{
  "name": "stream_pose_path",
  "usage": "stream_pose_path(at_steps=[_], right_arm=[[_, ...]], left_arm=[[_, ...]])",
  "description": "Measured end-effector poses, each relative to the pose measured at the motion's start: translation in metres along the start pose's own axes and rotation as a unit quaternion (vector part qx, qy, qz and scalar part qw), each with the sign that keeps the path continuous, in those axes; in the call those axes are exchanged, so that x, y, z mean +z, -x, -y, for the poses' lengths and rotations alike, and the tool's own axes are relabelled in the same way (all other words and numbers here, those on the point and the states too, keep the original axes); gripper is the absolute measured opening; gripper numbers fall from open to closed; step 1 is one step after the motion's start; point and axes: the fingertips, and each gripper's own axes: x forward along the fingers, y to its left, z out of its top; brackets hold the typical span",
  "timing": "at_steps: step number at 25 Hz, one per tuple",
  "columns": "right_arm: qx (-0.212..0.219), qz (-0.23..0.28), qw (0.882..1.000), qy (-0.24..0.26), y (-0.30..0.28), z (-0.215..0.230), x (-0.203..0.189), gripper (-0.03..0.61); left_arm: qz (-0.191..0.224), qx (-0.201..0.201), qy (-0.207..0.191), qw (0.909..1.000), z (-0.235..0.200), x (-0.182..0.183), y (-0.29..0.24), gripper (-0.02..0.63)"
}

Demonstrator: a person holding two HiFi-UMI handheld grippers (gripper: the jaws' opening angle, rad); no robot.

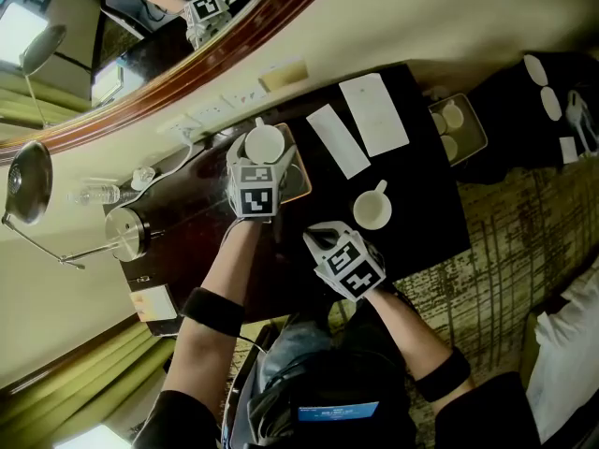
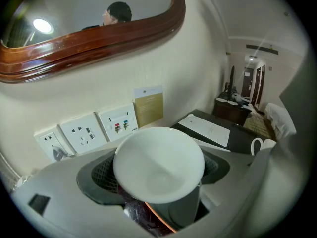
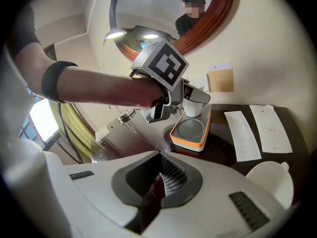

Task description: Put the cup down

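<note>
A white cup (image 1: 264,144) (image 2: 158,165) stands upright at the far end of an orange-rimmed tray (image 1: 301,181) (image 3: 190,133) on the black desk. My left gripper (image 1: 263,154) (image 2: 159,175) (image 3: 192,101) reaches over the tray with its jaws on either side of the cup. The mesh pads (image 2: 103,175) show beside the cup's rim, with a dark gap next to its body, so the jaws look open. My right gripper (image 1: 314,238) (image 3: 161,182) hangs shut and empty over the desk's near side. A second white cup (image 1: 372,210) (image 3: 270,182) sits to its right.
Two paper sheets (image 1: 374,112) (image 1: 339,140) lie on the desk right of the tray. Wall sockets (image 2: 79,133) and a brown card (image 2: 148,105) sit behind the cup under a wood-framed mirror. A steel kettle (image 1: 126,232) and a water bottle (image 1: 94,195) stand left; another tray with cups (image 1: 457,127) stands right.
</note>
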Motion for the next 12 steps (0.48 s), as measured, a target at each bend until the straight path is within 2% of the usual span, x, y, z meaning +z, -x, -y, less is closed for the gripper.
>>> stream_pose_path(at_steps=[12], right_arm=[[-0.011, 0.001, 1.0, -0.008, 0.023, -0.005, -0.015, 0.002]], left_arm=[[0.018, -0.028, -0.021, 0.9992, 0.034, -0.006, 0.052, 0.433]])
